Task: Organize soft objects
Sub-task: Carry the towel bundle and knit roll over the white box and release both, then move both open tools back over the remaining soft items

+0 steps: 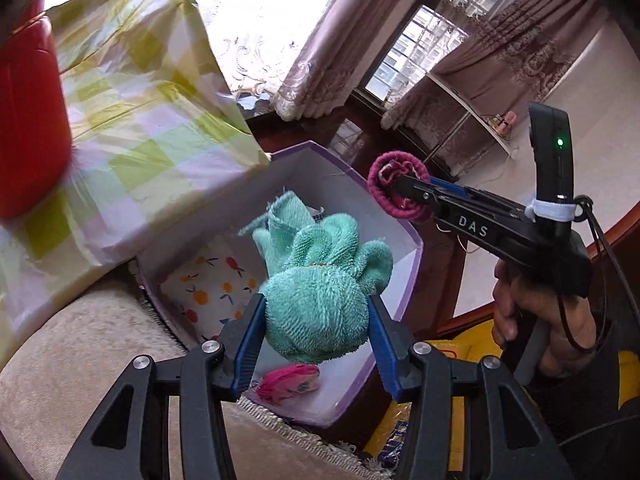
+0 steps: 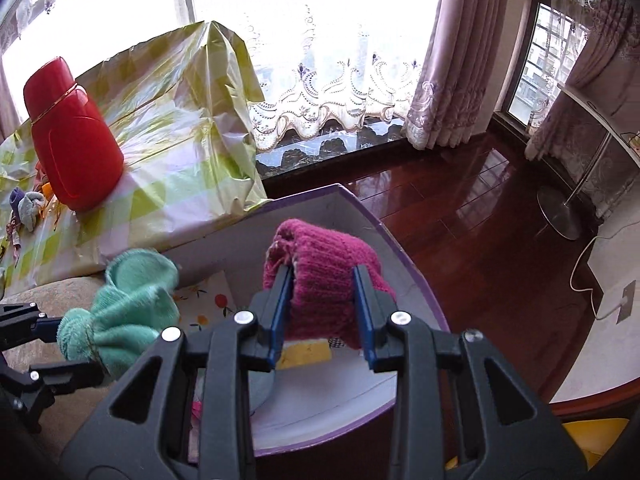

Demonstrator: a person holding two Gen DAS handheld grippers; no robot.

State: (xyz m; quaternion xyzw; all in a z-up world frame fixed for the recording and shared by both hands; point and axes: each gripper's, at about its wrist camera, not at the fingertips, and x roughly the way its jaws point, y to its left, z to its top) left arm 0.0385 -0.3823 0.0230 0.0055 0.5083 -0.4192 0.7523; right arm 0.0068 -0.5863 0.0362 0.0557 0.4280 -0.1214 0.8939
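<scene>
My left gripper (image 1: 316, 320) is shut on a fluffy mint-green sock (image 1: 320, 280), held over an open white box with a purple rim (image 1: 416, 240). To the right, over the box's far rim, my right gripper (image 1: 400, 182) is shut on a magenta knit sock (image 1: 380, 196), and a person's hand (image 1: 540, 320) holds its handle. In the right wrist view the right gripper (image 2: 322, 300) clamps the magenta sock (image 2: 324, 268) above the box (image 2: 360, 216). The green sock (image 2: 132, 308) hangs in the left gripper (image 2: 60, 344) at the lower left. A fruit-patterned cloth (image 1: 216, 292) and a pink item (image 1: 288, 384) lie in the box.
A red flask (image 2: 72, 136) stands on a table with a yellow-checked cloth (image 2: 180, 152), left of the box; small socks (image 2: 28, 204) lie at its left end. A beige cushion (image 1: 80, 360) is below the table. Dark wooden floor (image 2: 460, 220) and a stand's round metal base (image 2: 560, 212) lie right.
</scene>
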